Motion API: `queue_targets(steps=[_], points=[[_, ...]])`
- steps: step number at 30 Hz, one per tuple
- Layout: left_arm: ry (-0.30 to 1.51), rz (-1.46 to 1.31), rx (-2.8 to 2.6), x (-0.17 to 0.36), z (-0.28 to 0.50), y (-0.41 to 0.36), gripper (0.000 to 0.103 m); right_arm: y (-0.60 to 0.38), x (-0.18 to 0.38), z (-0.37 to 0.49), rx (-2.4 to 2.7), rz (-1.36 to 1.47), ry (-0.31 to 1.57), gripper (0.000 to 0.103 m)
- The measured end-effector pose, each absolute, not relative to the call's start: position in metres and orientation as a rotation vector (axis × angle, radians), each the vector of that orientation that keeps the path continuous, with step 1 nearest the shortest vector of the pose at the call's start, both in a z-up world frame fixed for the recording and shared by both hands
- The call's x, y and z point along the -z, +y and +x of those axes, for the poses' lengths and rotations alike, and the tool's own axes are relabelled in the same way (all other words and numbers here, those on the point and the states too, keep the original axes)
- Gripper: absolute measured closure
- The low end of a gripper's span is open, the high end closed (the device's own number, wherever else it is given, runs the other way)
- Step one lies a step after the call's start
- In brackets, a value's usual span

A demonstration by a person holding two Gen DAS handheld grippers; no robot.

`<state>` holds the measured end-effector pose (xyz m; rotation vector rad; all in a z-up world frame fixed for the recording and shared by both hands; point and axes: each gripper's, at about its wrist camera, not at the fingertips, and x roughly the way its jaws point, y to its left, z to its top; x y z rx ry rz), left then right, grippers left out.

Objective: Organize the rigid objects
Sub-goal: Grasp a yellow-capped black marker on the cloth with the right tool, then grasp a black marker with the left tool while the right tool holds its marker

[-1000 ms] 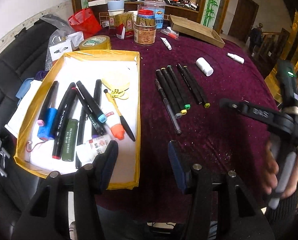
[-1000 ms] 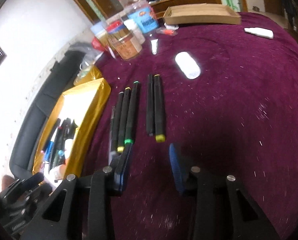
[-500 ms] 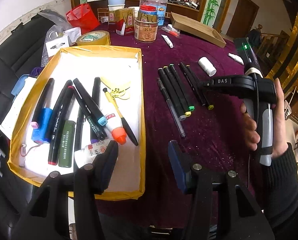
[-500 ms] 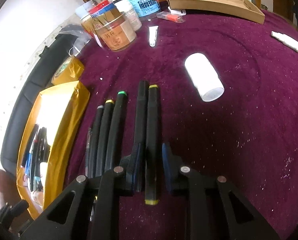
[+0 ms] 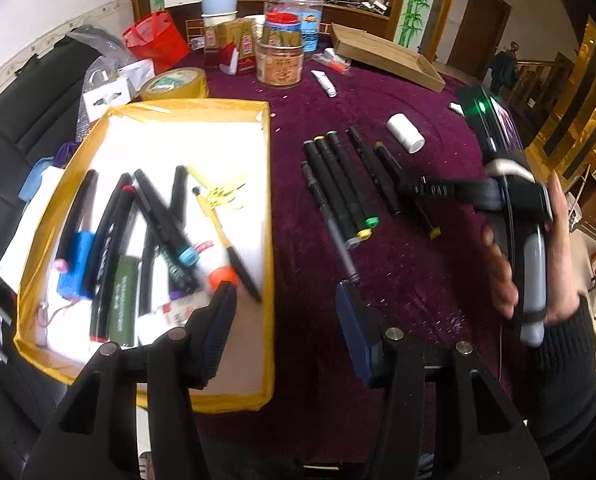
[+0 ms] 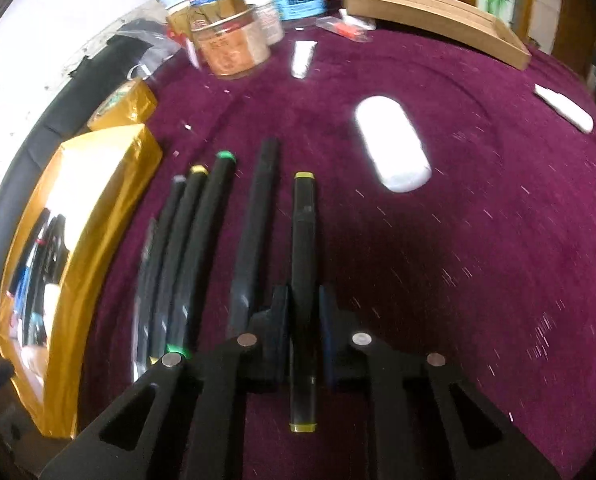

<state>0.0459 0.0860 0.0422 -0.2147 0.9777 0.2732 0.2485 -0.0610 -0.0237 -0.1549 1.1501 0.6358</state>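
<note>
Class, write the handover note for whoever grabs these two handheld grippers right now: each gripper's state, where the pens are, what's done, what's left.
Right gripper: jaws have just been closing, now shut on the yellow-capped marker, the rightmost pen on the purple cloth.
Left gripper: open, empty, hovering at the near right edge of the yellow tray.
Done: many pens already lie in the tray.
Left: the held marker, the capless black pen, three markers side by side and a thin pen on the cloth.

A black yellow-capped marker (image 6: 304, 264) is clamped lengthwise above the purple cloth (four more markers (image 6: 193, 248) are lined up alongside).
</note>
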Motion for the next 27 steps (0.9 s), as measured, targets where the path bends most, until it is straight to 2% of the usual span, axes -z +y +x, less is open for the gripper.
queue_targets(steps=[9,17,21,24,27], points=[[1.036,-0.191,-0.195,-0.037,0.103,0.059,0.053,-0.148,0.023,0.193,-0.585,0.032,1.127,0.09],[1.134,-0.193,-0.145,-0.023,0.187,0.046,0.053,-0.177,0.032,0.194,-0.676,0.205,1.048,0.09],[1.17,-0.202,-0.174,-0.016,0.229,0.047,0.058,-0.174,0.032,0.192,-0.675,0.206,1.044,0.09],[1.2,-0.202,-0.194,-0.005,0.249,0.045,0.068,-0.173,0.033,0.194,-0.678,0.21,1.045,0.09],[1.22,-0.207,-0.225,0.006,0.262,0.045,0.07,-0.176,0.033,0.194,-0.683,0.224,1.049,0.09]])
